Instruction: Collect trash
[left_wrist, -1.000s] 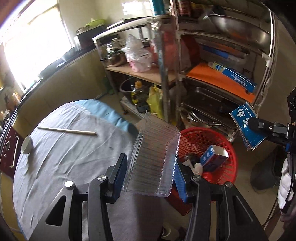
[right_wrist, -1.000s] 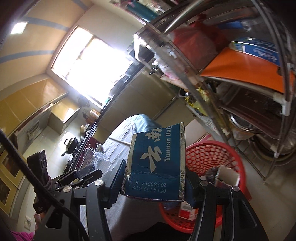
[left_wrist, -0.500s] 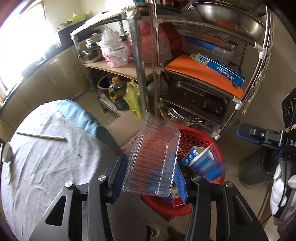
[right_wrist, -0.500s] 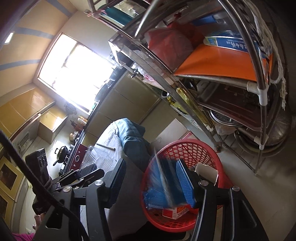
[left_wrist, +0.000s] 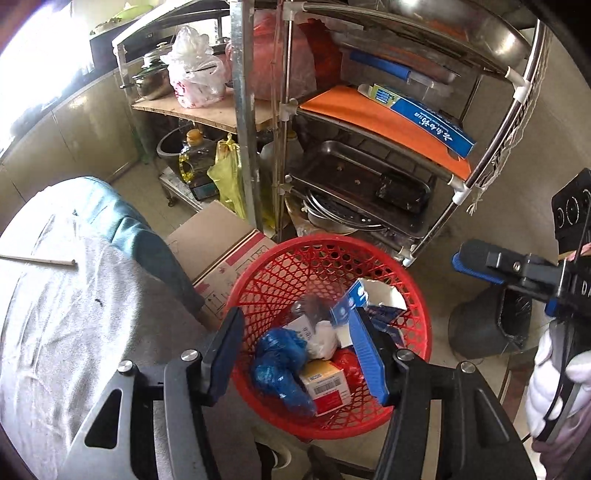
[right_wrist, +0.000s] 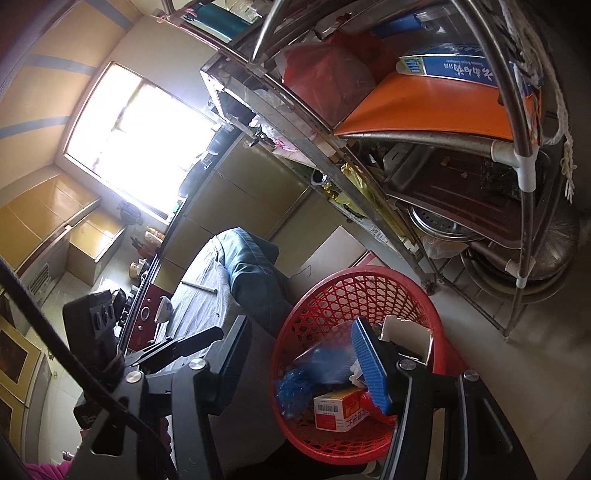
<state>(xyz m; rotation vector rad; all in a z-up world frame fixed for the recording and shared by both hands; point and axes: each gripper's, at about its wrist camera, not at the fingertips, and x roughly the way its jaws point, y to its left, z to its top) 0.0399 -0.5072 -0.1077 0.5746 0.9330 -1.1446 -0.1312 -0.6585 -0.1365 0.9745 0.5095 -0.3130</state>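
— Comparing with a second ago, what do we see changed?

— Both of our tools have let go. The left gripper (left_wrist: 295, 354) held a clear ribbed plastic tray and the right gripper (right_wrist: 303, 365) a dark blue packet; now each pair of fingers stands wide apart with nothing between them, both hovering over the red basket (left_wrist: 325, 254). The clear tray shows only as a faint blur inside the basket in the right wrist view, so we cannot tell where it lies.

— And the trash?

— It sits in that one basket on the floor, just beside the cardboard box (left_wrist: 218, 240) and in front of the metal rack (left_wrist: 369, 155). We count one blue crumpled bag (left_wrist: 280, 365), one red and white carton (left_wrist: 327, 384) with a barcode, one torn blue and white carton (left_wrist: 369, 299), and a white wad (left_wrist: 323, 341) among them.

— Anything on the table (left_wrist: 74, 325)?

— One chopstick (left_wrist: 37, 259) lies on the grey cloth.
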